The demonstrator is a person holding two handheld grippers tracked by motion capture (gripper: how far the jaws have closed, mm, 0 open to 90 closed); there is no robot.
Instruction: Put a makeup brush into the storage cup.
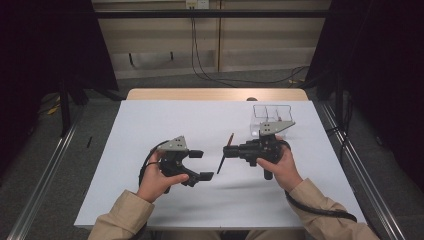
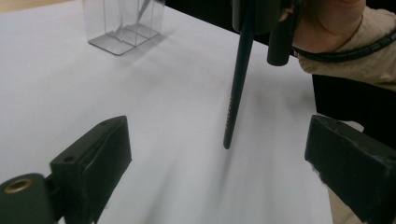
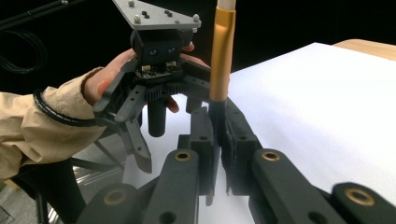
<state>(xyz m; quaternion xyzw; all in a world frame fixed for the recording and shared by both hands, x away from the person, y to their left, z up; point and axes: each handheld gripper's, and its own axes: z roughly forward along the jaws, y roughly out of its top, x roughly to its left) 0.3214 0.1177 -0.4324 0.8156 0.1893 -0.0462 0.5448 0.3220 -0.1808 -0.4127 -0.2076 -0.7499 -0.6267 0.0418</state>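
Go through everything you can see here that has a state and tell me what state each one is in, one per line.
Left gripper: open, jaws wide apart, holding nothing.
Right gripper: shut on the pencil.
Pencil: clamped in the right gripper, held off the table, dark end pointing down, gold ferrule end up.
Clear box: upright near the table's far right corner, looks empty.
Table: covered by a white sheet.

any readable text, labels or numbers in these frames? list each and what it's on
None can be read.
Pencil held in the right gripper: a faint reddish imprint low on its dark barrel, too blurred to read.
Clear divided container, white table top, left gripper: no markings visible.
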